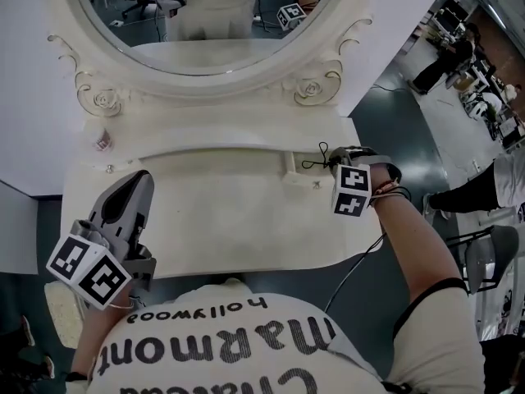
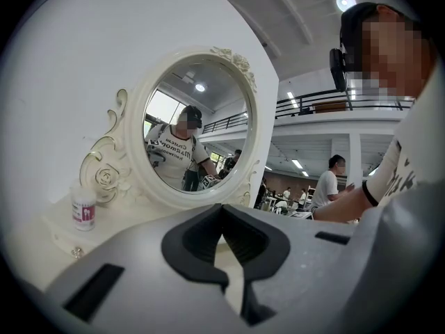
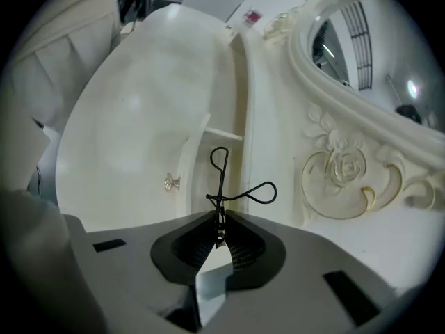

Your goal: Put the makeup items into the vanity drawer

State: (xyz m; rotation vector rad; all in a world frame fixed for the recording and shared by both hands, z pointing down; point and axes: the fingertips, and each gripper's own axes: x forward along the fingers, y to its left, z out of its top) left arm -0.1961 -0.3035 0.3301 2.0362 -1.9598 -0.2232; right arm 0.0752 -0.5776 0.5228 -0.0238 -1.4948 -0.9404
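Right gripper (image 3: 219,223) is clamped on the eyelash curler (image 3: 218,186), handles leading toward the drawer (image 3: 188,152) below the mirror (image 3: 361,54), apparently for insertion. Left gripper (image 2: 224,221) is near-closed, empty, held clear.

Cream vanity (image 1: 246,220), black eyelash curler (image 3: 222,197)
Rose carving (image 3: 345,169) edged in dull gold; at 10 o'clock a white bottle (image 1: 102,140) with pink label; grey left gripper (image 1: 138,180) carries a black-and-white square-patterned cube (image 1: 89,271).
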